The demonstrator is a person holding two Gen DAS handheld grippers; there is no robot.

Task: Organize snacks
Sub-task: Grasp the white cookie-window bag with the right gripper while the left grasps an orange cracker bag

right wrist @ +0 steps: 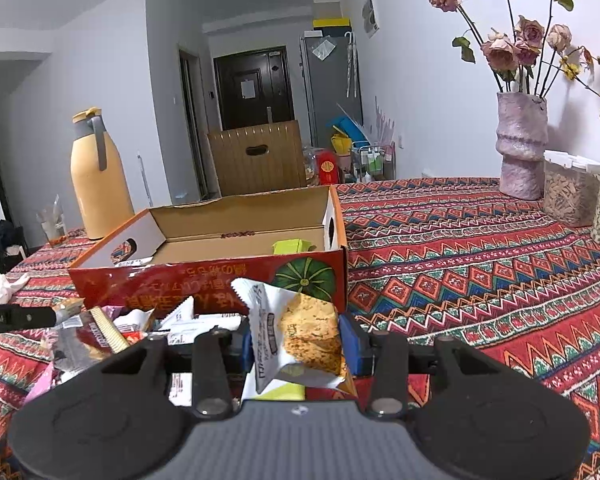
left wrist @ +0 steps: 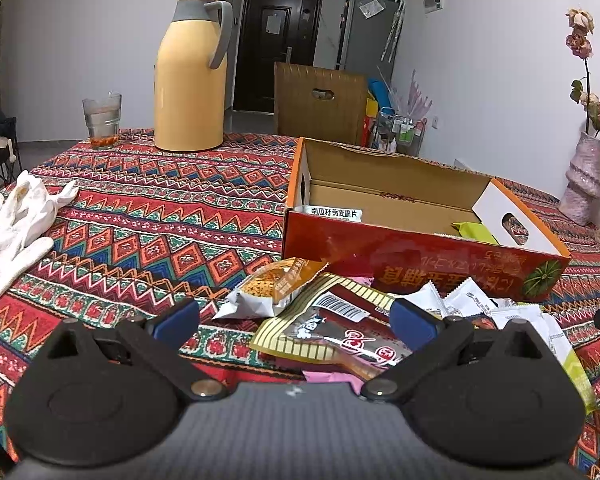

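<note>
My right tool (right wrist: 296, 346) pinches a white snack pack (right wrist: 300, 336) between its blue pads, the pack standing up in front of the red box (right wrist: 204, 280), just short of its near wall. My left tool (left wrist: 296, 318) is spread wide and holds nothing; it hangs over the pile (left wrist: 340, 320) of loose snacks on the counter (left wrist: 140, 208), with a striped dark-red packet (left wrist: 328, 332) lying between its pads but not touched by them. An orange-and-white pack (left wrist: 272, 288) lies just beside that packet, nearer the box. The box stands open on the counter, touching the far edge of the pile. Inside it I see a white pack with black print (left wrist: 336, 213) against the near wall at one end and a lime-green pack (left wrist: 474, 231) at the other end, beside the white end flap with the handle hole; the cardboard floor between them is bare. Farther back on the counter stand a yellow jug (left wrist: 190, 76) and a glass (left wrist: 102, 120) holding water with something red at the bottom. A white glove (left wrist: 12, 220) lies well apart from the box. A pink vase (right wrist: 522, 144) holds dried roses, and beside it a clear tub (right wrist: 568, 192) is filled with brown bits that I cannot identify.
</note>
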